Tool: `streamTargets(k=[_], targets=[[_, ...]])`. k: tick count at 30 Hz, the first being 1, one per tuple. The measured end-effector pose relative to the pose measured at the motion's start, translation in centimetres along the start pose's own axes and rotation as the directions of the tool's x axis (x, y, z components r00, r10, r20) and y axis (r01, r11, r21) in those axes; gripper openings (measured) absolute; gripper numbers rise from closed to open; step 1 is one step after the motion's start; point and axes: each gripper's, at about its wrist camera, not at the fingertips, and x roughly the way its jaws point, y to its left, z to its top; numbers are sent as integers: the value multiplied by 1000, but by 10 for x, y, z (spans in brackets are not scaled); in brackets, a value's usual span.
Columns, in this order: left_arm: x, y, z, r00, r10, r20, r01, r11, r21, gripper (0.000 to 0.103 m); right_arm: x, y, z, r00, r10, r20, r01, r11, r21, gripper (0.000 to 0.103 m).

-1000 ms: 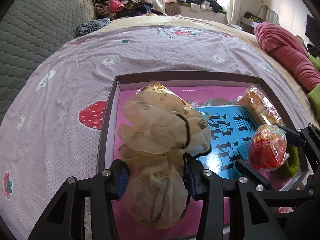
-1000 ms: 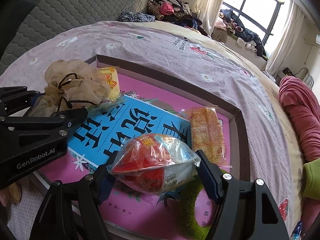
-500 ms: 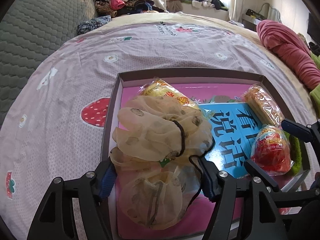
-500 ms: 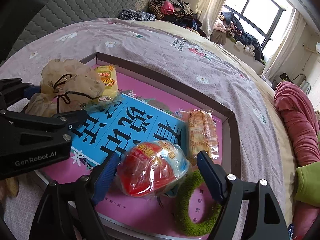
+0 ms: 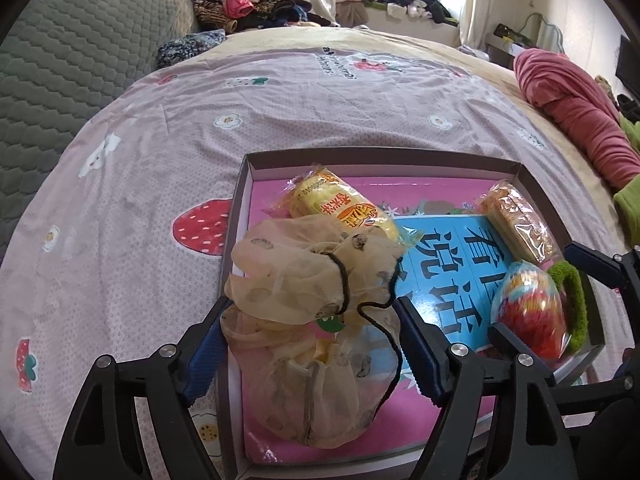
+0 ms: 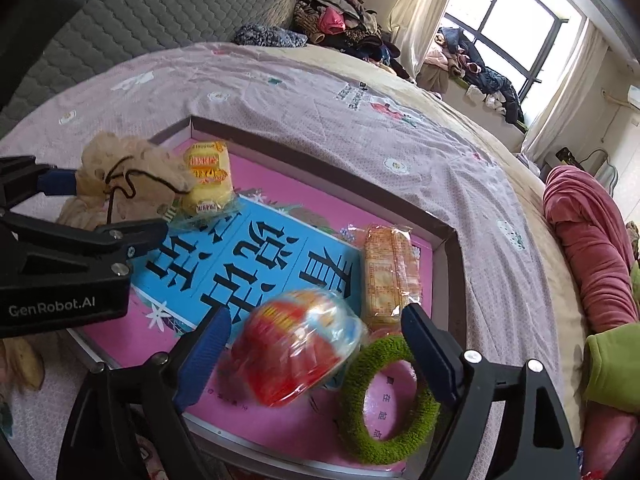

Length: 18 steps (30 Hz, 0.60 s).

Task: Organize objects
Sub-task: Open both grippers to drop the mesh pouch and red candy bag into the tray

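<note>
Beige gauze drawstring pouch [image 5: 316, 320] and red wrapped snack [image 6: 296, 356], both clamped a second ago, now lie loose in the shallow pink-lined box [image 5: 376, 154]; left gripper [image 5: 316, 360] and right gripper [image 6: 316, 356] are opening wide, so both placements look done.

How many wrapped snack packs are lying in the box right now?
3: yellow pack at the far-left corner beside the mesh bag, biscuit pack along the right wall, red pack near front. Others may be hidden.
</note>
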Motion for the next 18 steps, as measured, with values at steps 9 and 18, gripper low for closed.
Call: streamTargets(k=[9, 18], targets=[[-8, -1, 1, 999, -47, -23, 47, 999, -8, 86, -9, -14, 2, 999, 38, 19, -38, 998, 52, 91], [-21, 0, 3, 999, -38, 11, 38, 999, -12, 102, -14, -23, 3, 998, 54, 35, -57, 994, 91, 91]])
